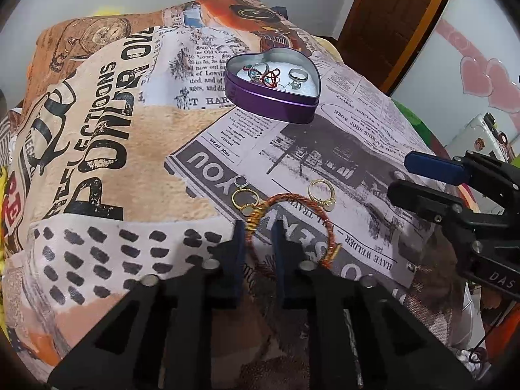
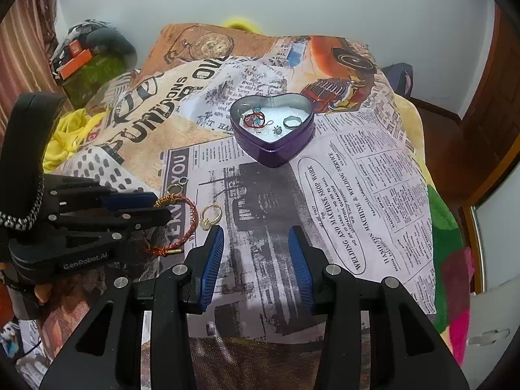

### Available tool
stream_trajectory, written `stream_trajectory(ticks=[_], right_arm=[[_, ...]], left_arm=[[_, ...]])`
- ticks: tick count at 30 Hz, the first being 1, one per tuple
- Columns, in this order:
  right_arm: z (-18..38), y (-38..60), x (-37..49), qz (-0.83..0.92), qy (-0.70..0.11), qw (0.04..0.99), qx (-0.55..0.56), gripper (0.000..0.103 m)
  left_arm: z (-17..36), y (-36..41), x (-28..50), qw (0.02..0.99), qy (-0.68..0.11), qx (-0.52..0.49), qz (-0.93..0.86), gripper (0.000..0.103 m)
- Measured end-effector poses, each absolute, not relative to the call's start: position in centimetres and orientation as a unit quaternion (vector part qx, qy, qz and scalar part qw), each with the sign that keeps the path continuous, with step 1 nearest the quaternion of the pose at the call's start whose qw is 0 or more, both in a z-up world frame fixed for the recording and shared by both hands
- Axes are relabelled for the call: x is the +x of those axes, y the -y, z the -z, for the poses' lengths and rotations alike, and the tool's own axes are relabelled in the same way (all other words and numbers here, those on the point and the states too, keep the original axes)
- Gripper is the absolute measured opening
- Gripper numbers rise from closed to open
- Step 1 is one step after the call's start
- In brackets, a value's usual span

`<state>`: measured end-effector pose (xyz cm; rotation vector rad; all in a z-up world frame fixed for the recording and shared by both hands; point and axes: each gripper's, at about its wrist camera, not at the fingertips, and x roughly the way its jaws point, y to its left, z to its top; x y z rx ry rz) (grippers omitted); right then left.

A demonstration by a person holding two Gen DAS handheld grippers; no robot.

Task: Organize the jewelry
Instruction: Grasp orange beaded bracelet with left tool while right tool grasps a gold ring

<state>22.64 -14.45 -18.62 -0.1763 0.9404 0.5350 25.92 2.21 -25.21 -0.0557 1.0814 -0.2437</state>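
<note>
A purple heart-shaped tin (image 1: 273, 104) (image 2: 273, 152) sits on the newspaper-print blanket and holds rings and a small red piece. An orange-red braided bracelet (image 1: 292, 201) (image 2: 191, 217) with gold ends lies on the blanket. My left gripper (image 1: 258, 230) (image 2: 159, 206) has its blue pads on either side of the bracelet's gold end, a narrow gap still between them. Two gold rings (image 1: 245, 200) (image 1: 321, 191) and a small silver ring (image 1: 241, 181) lie just beyond. My right gripper (image 2: 256, 237) is open and empty, to the right of the bracelet.
The blanket (image 1: 97, 130) covers a bed and drops off at its edges. A wooden door (image 1: 390, 16) stands at the right. Boxes and a bag (image 2: 87, 61) sit at the far left beside yellow cloth (image 2: 65, 130).
</note>
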Motion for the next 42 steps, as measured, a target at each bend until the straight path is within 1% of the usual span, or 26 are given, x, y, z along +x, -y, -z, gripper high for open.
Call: stream_trajectory(ticks=[1, 11, 20, 22, 24, 26, 28, 29, 32, 42], right_arm=[[18.6, 14.4, 22.5, -0.257, -0.447, 0.853, -0.079, 0.038], [19.5, 12.5, 21.9, -0.274, -0.456, 0.842, -0.093, 0.038], [20.1, 10.8, 22.4, -0.287, -0.461, 0.834, -0.097, 0.038], [20.5, 10.3, 22.7, -0.289, -0.464, 0.831, -0.099, 0.034], [21.0, 9.8, 23.0, -0.288, -0.471, 0.827, -0.103, 0.024], [21.4, 9.6, 23.0, -0.285, -0.472, 0.827, -0.108, 0.021], [21.6, 9.4, 22.8, -0.281, -0.466, 0.831, -0.115, 0.016], [21.5, 9.4, 22.8, -0.281, -0.466, 0.831, -0.116, 0.008], [21.4, 9.7, 22.9, -0.281, -0.465, 0.832, -0.112, 0.007], [19.8, 10.8, 22.6, -0.272, -0.444, 0.848, -0.099, 0.006]], left_arm=[[25.2, -2.3, 25.9, 0.850, -0.513, -0.028, 0.114, 0.003], [24.1, -3.6, 24.4, 0.857, -0.504, -0.036, 0.104, 0.003], [21.9, -6.1, 22.2, 0.880, -0.471, -0.024, 0.058, 0.003], [21.7, -6.3, 21.8, 0.883, -0.466, -0.022, 0.056, 0.003], [21.6, -6.5, 21.6, 0.884, -0.464, -0.022, 0.056, 0.003], [21.6, -6.3, 21.5, 0.885, -0.461, -0.020, 0.056, 0.003], [21.6, -6.2, 21.4, 0.886, -0.459, -0.017, 0.058, 0.003], [21.6, -6.1, 21.4, 0.886, -0.459, -0.017, 0.059, 0.003], [21.4, -5.8, 21.4, 0.887, -0.457, -0.018, 0.061, 0.003], [19.5, -5.3, 21.6, 0.898, -0.436, -0.021, 0.061, 0.003]])
